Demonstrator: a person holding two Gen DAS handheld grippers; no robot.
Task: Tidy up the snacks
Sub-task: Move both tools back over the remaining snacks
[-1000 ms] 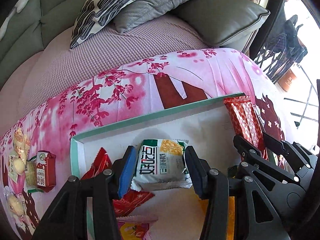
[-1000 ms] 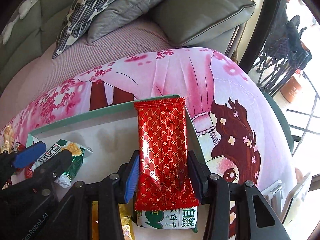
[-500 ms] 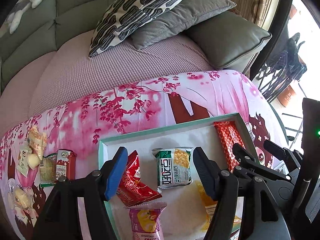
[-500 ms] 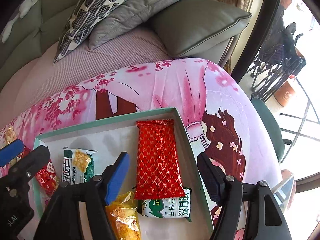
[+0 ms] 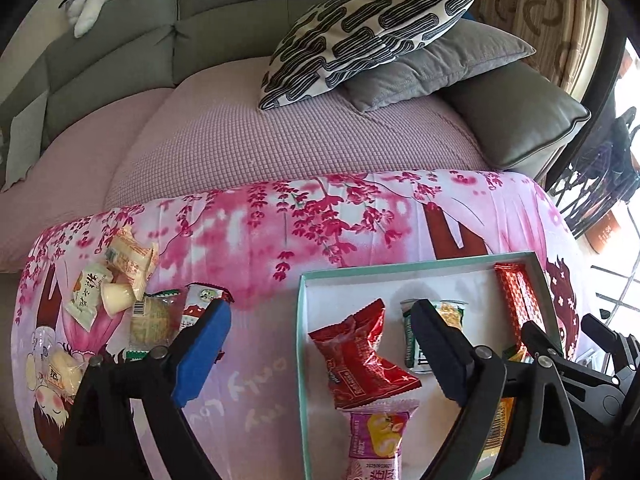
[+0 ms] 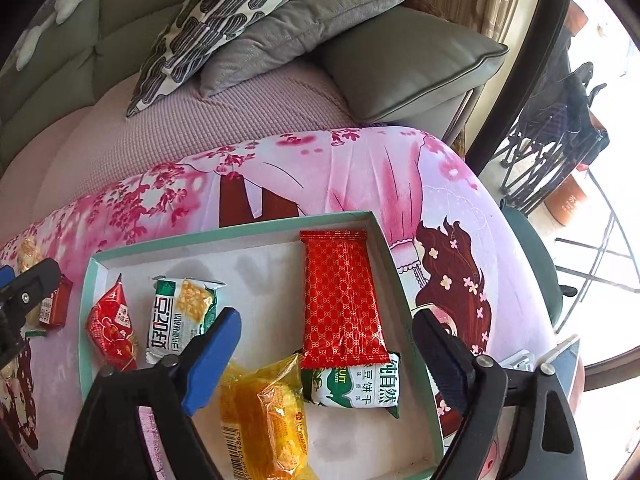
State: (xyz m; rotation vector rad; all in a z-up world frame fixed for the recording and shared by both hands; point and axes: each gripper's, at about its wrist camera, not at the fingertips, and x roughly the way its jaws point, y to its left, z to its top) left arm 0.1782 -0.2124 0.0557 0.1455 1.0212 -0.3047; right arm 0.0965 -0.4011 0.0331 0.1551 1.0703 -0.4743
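Observation:
A shallow white tray with a teal rim (image 6: 236,230) (image 5: 400,270) lies on the pink cloth. In it are a long red patterned packet (image 6: 340,300) (image 5: 518,300), a green-and-white packet (image 6: 180,316) (image 5: 452,312), a red crinkled packet (image 6: 112,324) (image 5: 360,356), a yellow packet (image 6: 268,412) and a white-and-green biscuit packet (image 6: 356,386). A purple packet (image 5: 378,440) lies at the tray's near edge. My left gripper (image 5: 320,352) is open and empty above the tray's left rim. My right gripper (image 6: 326,354) is open and empty above the tray's near part.
Several loose snacks (image 5: 120,284) lie on the cloth to the left of the tray. A sofa with a patterned pillow (image 5: 372,32) and grey cushions (image 6: 400,64) stands behind. The table edge drops off at the right, by a metal chair (image 6: 560,140).
Both grippers opened, let go of the green-and-white packet and the long red packet in the tray, and pulled back and up. The left gripper also shifted left.

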